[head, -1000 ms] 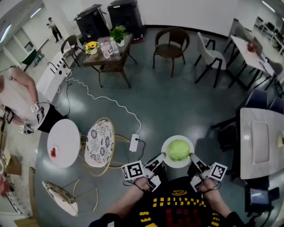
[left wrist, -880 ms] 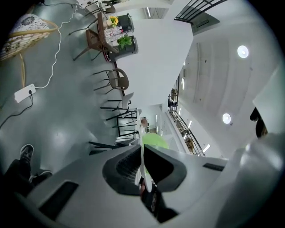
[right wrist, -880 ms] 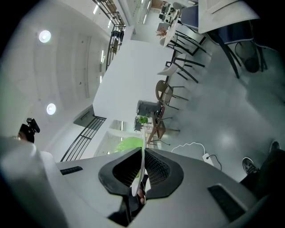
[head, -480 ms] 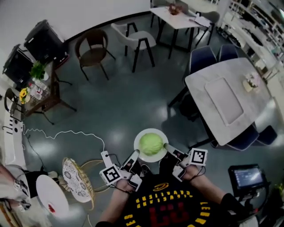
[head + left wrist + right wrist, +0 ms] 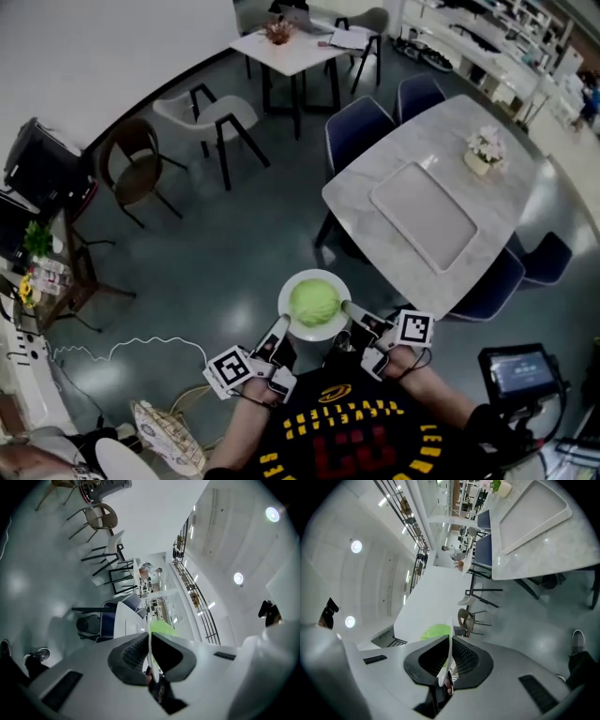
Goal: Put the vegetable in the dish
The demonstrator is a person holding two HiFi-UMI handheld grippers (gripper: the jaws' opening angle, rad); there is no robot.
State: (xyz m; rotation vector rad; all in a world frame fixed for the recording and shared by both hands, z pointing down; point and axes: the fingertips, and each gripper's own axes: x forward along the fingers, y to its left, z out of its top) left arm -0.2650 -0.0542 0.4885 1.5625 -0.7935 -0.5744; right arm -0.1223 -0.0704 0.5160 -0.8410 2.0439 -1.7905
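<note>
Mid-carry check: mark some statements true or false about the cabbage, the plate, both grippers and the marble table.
1. The round green cabbage lies on the white round plate. True.
2. The left gripper is open and clear of the plate. False: its jaws are shut on the plate's rim.
3. The right gripper is shut on the plate's rim. True.
4. The plate rests on the grey marble table. False: both grippers hold it up over the floor, beside the table.
</note>
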